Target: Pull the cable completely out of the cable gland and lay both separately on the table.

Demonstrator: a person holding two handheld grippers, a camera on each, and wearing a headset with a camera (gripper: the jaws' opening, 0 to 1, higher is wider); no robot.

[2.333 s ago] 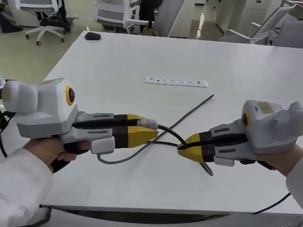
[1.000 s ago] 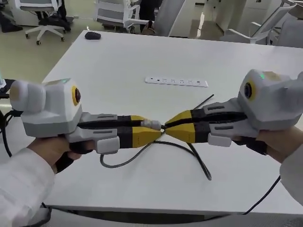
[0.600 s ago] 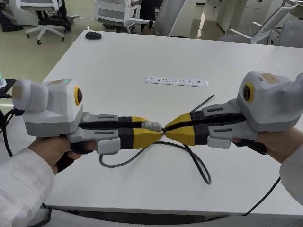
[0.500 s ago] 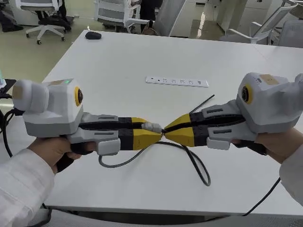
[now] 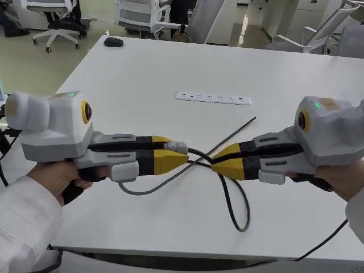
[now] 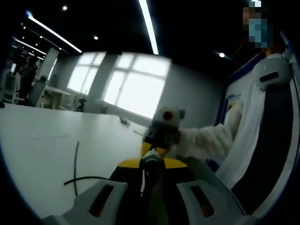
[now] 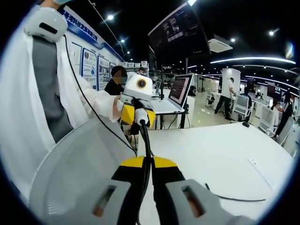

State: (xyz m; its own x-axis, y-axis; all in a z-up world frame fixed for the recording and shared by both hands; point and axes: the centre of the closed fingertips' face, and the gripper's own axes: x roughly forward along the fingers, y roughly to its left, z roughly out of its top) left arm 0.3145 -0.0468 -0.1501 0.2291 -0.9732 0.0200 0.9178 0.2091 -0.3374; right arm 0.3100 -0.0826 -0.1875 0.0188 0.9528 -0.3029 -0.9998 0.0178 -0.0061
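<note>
**Both grippers clamped, cable not out of the gland yet**

Left gripper (image 5: 180, 152) is clenched on the cable gland (image 5: 177, 147) – the pale gland body sits right at the yellow jaw tips, held above the white table (image 5: 142, 74). In the left gripper view the gland (image 6: 152, 161) is pinched between the two jaws, with the right gripper (image 6: 164, 124) straight ahead.

Right gripper (image 5: 216, 165) is closed on the black cable (image 5: 200, 154), near the gland. A short curved run of cable bridges the gap between the two sets of jaw tips. In the right gripper view the cable (image 7: 146, 154) rises from between the jaws up to the gland (image 7: 140, 116), which the left gripper (image 7: 137, 86) holds.

The two grippers point at each other, tips near but apart.

Rest of the cable lies on the table: one loop drops from the right gripper toward the near edge, and a straight run crosses under the grippers with its end pointing toward the power strip (image 5: 211, 98) – end and strip apart.

A computer mouse (image 5: 114, 41) sits at the far left of the table, well apart from the work.
</note>
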